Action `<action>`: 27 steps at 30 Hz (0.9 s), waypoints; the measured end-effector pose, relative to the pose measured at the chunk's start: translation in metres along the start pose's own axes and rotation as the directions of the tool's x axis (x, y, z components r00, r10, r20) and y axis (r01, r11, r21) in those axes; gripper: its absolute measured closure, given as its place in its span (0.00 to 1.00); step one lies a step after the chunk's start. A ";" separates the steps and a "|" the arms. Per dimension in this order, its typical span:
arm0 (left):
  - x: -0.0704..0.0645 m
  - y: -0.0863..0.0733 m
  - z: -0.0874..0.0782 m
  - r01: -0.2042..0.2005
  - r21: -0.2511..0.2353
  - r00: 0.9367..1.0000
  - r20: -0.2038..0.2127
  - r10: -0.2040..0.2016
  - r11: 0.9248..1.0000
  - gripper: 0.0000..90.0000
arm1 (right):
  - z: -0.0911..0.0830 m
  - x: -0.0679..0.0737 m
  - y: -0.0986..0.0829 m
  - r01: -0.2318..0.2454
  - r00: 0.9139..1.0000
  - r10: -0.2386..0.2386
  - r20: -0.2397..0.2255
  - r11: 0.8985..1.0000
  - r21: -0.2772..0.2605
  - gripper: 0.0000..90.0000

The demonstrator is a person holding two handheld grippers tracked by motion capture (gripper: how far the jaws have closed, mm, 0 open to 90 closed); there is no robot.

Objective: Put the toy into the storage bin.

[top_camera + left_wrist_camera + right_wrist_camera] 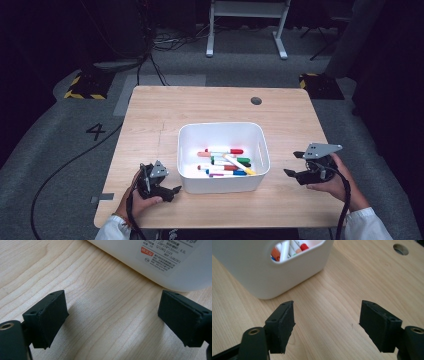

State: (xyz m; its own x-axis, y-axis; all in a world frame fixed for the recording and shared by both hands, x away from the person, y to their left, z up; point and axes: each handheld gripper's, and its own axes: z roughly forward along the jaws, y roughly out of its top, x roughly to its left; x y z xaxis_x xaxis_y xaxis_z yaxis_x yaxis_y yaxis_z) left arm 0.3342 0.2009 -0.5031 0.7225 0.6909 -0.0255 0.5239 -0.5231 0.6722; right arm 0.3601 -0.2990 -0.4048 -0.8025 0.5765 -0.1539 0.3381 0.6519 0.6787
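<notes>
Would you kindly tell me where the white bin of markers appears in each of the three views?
High view: the white bin sits mid-table between both grippers.
Left gripper view: its labelled wall fills the top right.
Right gripper view: its wall with the handle slot is top left.
Shared landmark: the wooden table.

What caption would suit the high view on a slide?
Two open grippers, left gripper and right gripper, flank a white bin of markers on a wooden table.

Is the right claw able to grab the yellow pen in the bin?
Probably yes. The right claw is open and empty, beside the white bin, which has no lid. The yellow pen lies on top of the other pens, so reaching over the wall from above should work.
</notes>
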 end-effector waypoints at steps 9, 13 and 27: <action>0.000 0.000 0.000 0.003 0.001 1.000 0.005 -0.003 1.000 0.10 | 0.016 -0.001 -0.023 -0.033 0.999 0.032 0.010 0.998 0.050 0.31; 0.000 0.000 0.000 0.000 0.001 1.000 0.003 0.000 1.000 0.10 | 0.021 -0.001 -0.031 -0.054 0.999 0.054 0.000 0.997 0.054 0.29; 0.000 0.000 0.000 0.002 0.000 1.000 0.002 -0.002 1.000 0.10 | 0.027 -0.005 -0.067 -0.137 0.990 0.135 0.041 0.989 0.051 0.26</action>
State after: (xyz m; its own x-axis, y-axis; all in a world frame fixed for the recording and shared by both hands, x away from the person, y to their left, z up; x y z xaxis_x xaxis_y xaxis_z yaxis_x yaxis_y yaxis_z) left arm 0.3341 0.2008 -0.5032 0.7226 0.6907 -0.0283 0.5254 -0.5220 0.6719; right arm 0.3542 -0.3321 -0.4686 -0.7285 0.6791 -0.0899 0.4697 0.5907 0.6561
